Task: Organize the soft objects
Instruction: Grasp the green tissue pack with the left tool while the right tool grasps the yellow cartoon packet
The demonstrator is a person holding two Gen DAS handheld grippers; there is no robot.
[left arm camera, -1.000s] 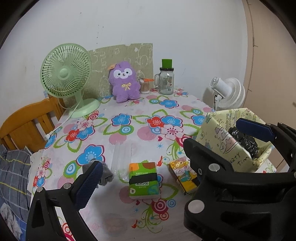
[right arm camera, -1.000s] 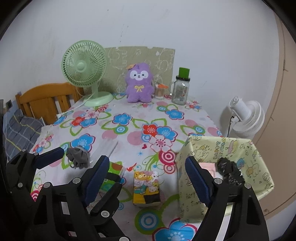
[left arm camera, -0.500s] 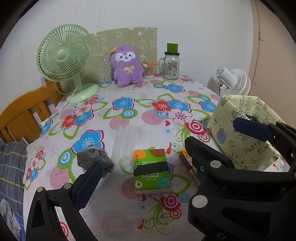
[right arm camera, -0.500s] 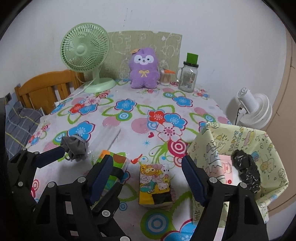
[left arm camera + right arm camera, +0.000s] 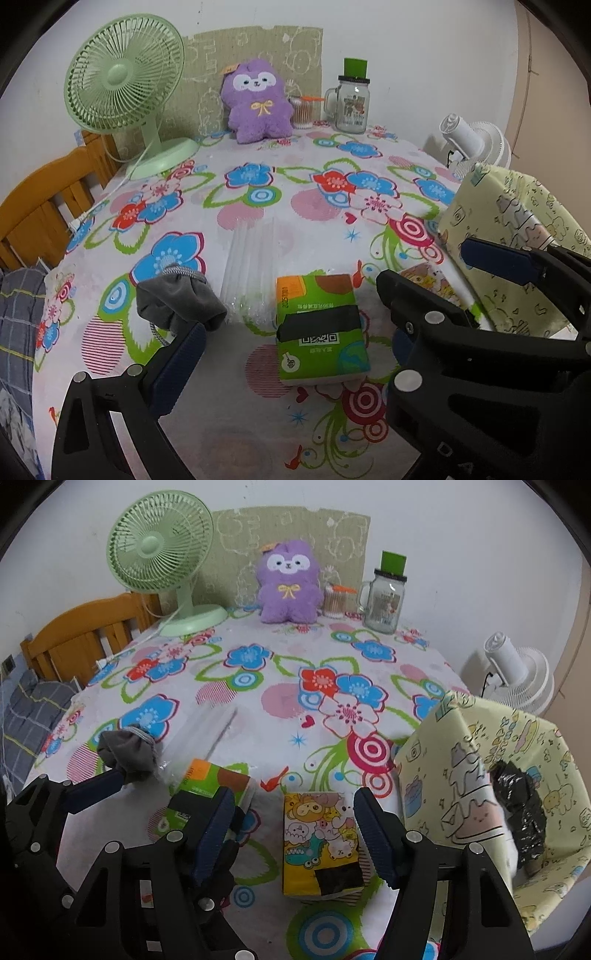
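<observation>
Both my hands have come down toward the flowered worktop [image 5: 280, 698] since a second ago, so the two tissue packs sit larger and nearer. My right fingers [image 5: 295, 834] have just been closing and now straddle the yellow cartoon-printed tissue pack [image 5: 319, 845], pads either side but not pressing, so a grasp looks close. My left fingers [image 5: 332, 288] stand wide open around the green tissue pack [image 5: 321, 328], not touching it. A grey rolled sock [image 5: 177, 302] lies just beside my left fingers' outer pad. The pale yellow cartoon fabric bin [image 5: 480, 790], holding a crumpled black bag [image 5: 521, 812], stands close on the right and crowds that side.
</observation>
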